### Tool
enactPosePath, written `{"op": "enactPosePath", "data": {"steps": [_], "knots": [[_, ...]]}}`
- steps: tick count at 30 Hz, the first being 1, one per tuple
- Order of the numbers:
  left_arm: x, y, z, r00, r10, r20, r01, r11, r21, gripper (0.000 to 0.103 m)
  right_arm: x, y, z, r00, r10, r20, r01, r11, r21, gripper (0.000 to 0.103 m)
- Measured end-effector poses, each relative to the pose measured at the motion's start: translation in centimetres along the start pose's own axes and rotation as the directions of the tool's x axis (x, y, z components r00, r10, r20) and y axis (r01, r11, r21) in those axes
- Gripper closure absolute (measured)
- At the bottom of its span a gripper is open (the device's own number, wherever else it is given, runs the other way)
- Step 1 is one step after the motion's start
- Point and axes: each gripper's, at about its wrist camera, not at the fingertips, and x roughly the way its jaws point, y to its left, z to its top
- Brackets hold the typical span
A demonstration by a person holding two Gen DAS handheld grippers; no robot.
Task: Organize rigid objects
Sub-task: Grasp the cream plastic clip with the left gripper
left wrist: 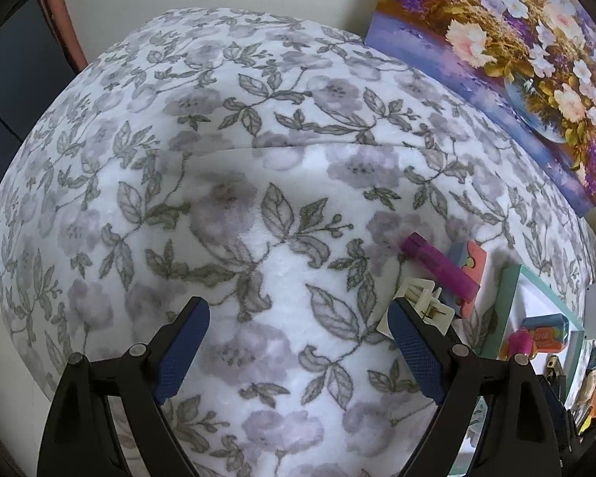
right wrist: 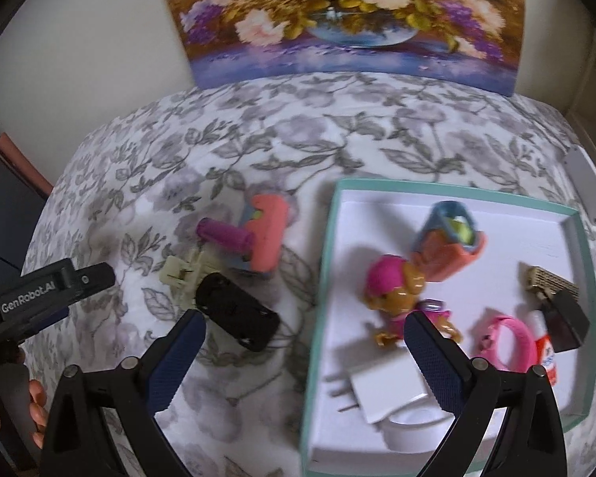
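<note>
- The left gripper [left wrist: 298,342] hovers over the floral blanket [left wrist: 218,159] with its jaws spread wide and nothing between them; in the right wrist view its black body shows at the far left edge, near the loose items
- On the blanket, left of the box, lies a small cluster: a cream plastic clip [right wrist: 182,274], a black flat piece [right wrist: 236,312] touching it, and a purple cylinder [right wrist: 224,235] resting against a coral and blue block [right wrist: 266,236]
- The right gripper [right wrist: 304,351] also stands wide open and holds nothing; its left finger is over the blanket, its right finger over the box
- The teal-rimmed box [right wrist: 329,238] with a white floor sits to the right of the cluster and holds a pink-capped toy figure [right wrist: 397,290], a second coral and blue block [right wrist: 449,242] just behind it, a white plug adapter [right wrist: 381,391] near the front, a pink band [right wrist: 504,342], a small red and white bottle [right wrist: 542,349], and a dark brown and gold piece [right wrist: 556,298] by the right wall
- A flower painting [right wrist: 337,16] leans against the wall behind the blanket
</note>
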Motion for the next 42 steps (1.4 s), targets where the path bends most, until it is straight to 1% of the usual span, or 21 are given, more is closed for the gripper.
{"op": "enactPosePath", "data": {"steps": [4,10,12,17,19,21,24,27,32,33,34,35,37,38,42], "knots": [[0.9,-0.4,0.0,1.000,-0.010,-0.019,0.010,1.000,0.012,0.011,0.9,0.6,0.0,1.000,-0.009,-0.018,0.009,1.000,-0.010,0.002],[2.6,-1.5,-0.2,0.997,-0.047,-0.056,0.050,0.998,0.044,0.011,1.9,0.6,0.6,0.999,-0.018,-0.032,0.018,1.000,-0.009,0.002],[3.1,-2.0,-0.2,0.996,-0.064,-0.070,0.068,0.996,0.056,0.011,2.0,0.4,1.0,0.999,-0.026,-0.029,0.025,1.000,-0.004,0.002],[4.2,-2.7,-0.2,0.993,-0.075,-0.096,0.083,0.994,0.077,0.011,1.8,-0.6,2.0,0.998,-0.060,-0.006,0.061,0.998,0.012,0.002],[4.2,-2.9,-0.1,0.988,-0.113,-0.101,0.121,0.990,0.074,0.011,1.8,-1.2,2.2,0.997,-0.071,-0.006,0.071,0.997,0.026,0.002],[3.8,-3.1,0.1,0.984,-0.148,-0.098,0.155,0.986,0.066,0.011,1.9,-1.7,2.3,0.997,-0.071,-0.008,0.071,0.997,0.036,0.002],[2.8,-3.3,0.4,0.986,-0.157,-0.062,0.161,0.985,0.065,0.011,1.8,-2.1,2.3,0.998,-0.062,-0.007,0.062,0.997,0.055,0.002],[1.9,-3.8,0.5,0.984,-0.178,-0.025,0.180,0.979,0.092,0.011,1.7,-2.3,2.3,0.998,-0.060,-0.005,0.060,0.996,0.059,0.002],[2.6,-5.3,0.3,0.978,-0.206,-0.041,0.209,0.968,0.138,0.013,1.5,-3.1,2.4,0.998,-0.064,-0.003,0.064,0.995,0.071,0.002],[2.9,-5.6,0.2,0.977,-0.206,-0.046,0.211,0.967,0.145,0.015,1.4,-3.2,2.3,0.998,-0.066,-0.004,0.066,0.995,0.074,0.002],[3.1,-5.9,0.1,0.978,-0.204,-0.050,0.210,0.966,0.153,0.021,1.4,-3.4,2.3,0.998,-0.069,-0.003,0.069,0.995,0.076,0.002],[3.3,-6.1,0.1,0.979,-0.198,-0.051,0.204,0.966,0.160,0.024,1.4,-3.5,2.3,0.998,-0.070,-0.004,0.070,0.995,0.077,0.002],[3.5,-6.2,0.0,0.982,-0.186,-0.044,0.191,0.967,0.171,0.037,1.5,-3.7,2.3,0.998,-0.070,-0.006,0.071,0.994,0.084,0.002],[3.6,-6.2,0.0,0.982,-0.187,-0.040,0.191,0.966,0.176,0.040,1.5,-3.8,2.3,0.998,-0.069,-0.008,0.070,0.994,0.086,0.002],[4.0,-6.3,-0.1,0.977,-0.208,-0.045,0.213,0.960,0.183,0.063,1.6,-3.9,2.3,0.998,-0.066,-0.010,0.067,0.994,0.084,0.002]]}}
